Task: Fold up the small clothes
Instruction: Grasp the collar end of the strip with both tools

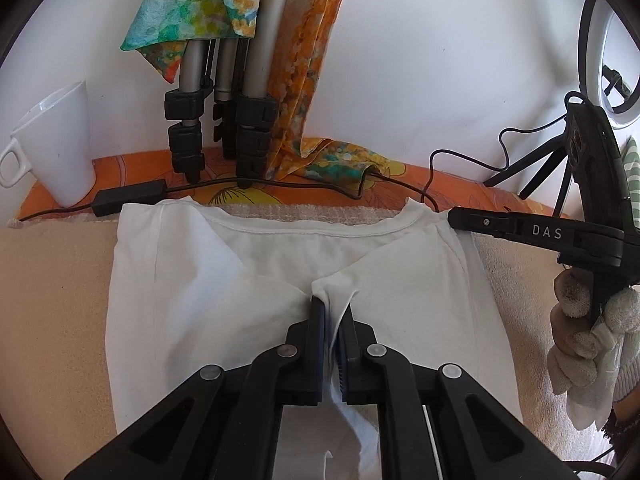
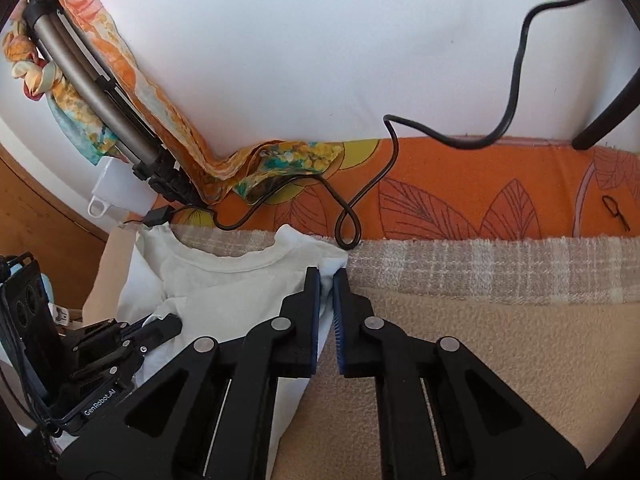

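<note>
the left gripper (image 1: 331,310) pinched a ridge of the white t-shirt (image 1: 200,280) mid-body, while the right gripper (image 2: 327,276) clamped its shoulder edge near the collar (image 2: 256,262), on the beige blanket (image 2: 480,340). both likely needed to lift together, keeping the cloth taut, for a clean fold.

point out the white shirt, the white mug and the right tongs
white shirt (image 1: 192,280): left wrist view, flat left part of the body.
white mug (image 1: 60,136): left wrist view, its side wall.
right tongs (image 2: 327,276): right wrist view, between the tips, shut on the shirt's edge.
</note>
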`<move>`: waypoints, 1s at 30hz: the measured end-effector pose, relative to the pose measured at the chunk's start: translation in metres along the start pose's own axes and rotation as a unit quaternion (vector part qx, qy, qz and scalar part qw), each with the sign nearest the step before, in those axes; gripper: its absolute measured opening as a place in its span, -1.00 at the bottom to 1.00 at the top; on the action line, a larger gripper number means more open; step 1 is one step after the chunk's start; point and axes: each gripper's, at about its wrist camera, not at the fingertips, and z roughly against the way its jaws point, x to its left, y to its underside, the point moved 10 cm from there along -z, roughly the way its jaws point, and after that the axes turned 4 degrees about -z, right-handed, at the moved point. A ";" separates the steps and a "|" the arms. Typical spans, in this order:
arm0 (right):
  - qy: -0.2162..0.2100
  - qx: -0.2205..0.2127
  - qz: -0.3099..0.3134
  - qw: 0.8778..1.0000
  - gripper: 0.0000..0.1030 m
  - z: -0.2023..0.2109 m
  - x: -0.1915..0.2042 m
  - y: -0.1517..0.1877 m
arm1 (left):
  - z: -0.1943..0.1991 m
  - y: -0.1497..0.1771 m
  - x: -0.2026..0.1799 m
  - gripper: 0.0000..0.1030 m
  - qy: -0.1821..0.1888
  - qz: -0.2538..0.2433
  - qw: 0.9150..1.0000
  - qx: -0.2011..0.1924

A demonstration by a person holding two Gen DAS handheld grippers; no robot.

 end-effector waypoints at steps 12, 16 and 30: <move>-0.103 -0.002 -0.065 0.993 -0.82 0.034 -0.019 0.011 | 0.080 -0.015 0.044 -0.40 0.009 -0.013 0.999 -0.041; -0.109 0.023 -0.066 0.992 -0.79 0.022 -0.014 0.027 | 0.078 -0.018 0.094 -0.43 -0.032 0.003 0.999 -0.036; -0.094 0.024 -0.045 0.994 -0.79 -0.006 0.005 0.025 | -0.001 -0.023 0.110 -0.57 -0.003 0.021 1.000 0.007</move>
